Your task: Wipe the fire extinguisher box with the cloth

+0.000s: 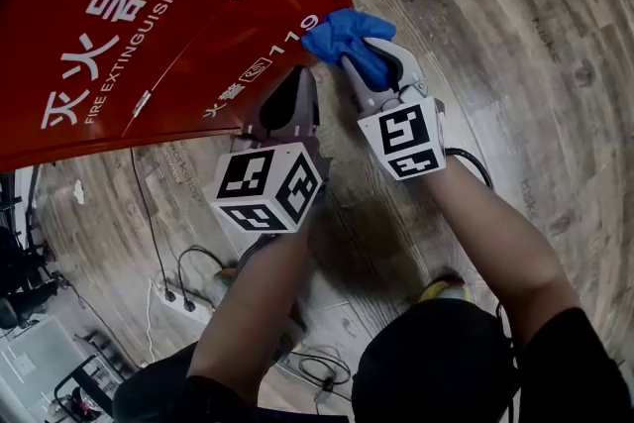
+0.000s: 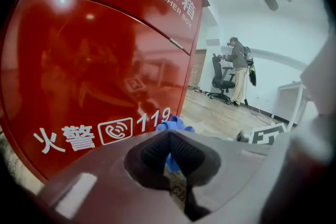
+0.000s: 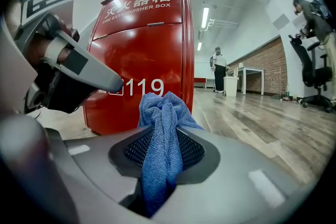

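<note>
**Q:** Where is the cloth shown, and by what is it held?

**A:** The blue cloth (image 3: 161, 131) is shown bunched and clamped between the jaws of the right gripper (image 1: 379, 74). It is held close to the lower corner of the red fire extinguisher box (image 1: 149, 15), beside the "119" print. Contact with the panel cannot be confirmed. The left gripper (image 1: 294, 82) is shown alongside, jaws closed on nothing.

**Q:** How may these items be expected to handle?

**A:** The cloth is judged soft, light and limp. A grip at its bunched middle is advised, so that loose folds are left free for wiping. The box is judged rigid and heavy, and little drag is expected on its glossy panel.
</note>
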Demonstrator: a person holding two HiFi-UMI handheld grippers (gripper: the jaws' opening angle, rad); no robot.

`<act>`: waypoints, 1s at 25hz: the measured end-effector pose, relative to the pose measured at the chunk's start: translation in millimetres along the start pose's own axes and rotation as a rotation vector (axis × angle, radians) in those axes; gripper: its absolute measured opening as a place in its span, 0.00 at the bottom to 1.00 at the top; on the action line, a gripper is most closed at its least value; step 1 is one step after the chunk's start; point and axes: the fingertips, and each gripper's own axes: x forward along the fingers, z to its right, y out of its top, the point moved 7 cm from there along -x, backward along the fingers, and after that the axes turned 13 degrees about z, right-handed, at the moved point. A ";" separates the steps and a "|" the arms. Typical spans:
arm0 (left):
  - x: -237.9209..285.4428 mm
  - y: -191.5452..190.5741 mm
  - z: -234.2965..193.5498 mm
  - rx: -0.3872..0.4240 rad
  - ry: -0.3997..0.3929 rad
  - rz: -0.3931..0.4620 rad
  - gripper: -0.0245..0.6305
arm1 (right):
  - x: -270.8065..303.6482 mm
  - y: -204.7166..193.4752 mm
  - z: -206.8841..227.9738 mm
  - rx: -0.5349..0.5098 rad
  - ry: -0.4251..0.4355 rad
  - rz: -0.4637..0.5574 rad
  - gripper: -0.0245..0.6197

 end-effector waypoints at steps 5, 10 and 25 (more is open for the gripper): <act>-6.2 16.5 -2.7 0.014 0.003 0.026 0.04 | -0.5 18.2 2.8 -0.006 -0.013 0.032 0.24; -6.9 45.5 1.6 0.011 -0.004 0.065 0.04 | -1.1 64.0 3.3 -0.014 -0.012 0.080 0.24; -6.8 157.6 28.7 0.056 -0.115 0.188 0.04 | -15.2 211.2 22.4 -0.071 -0.023 0.228 0.24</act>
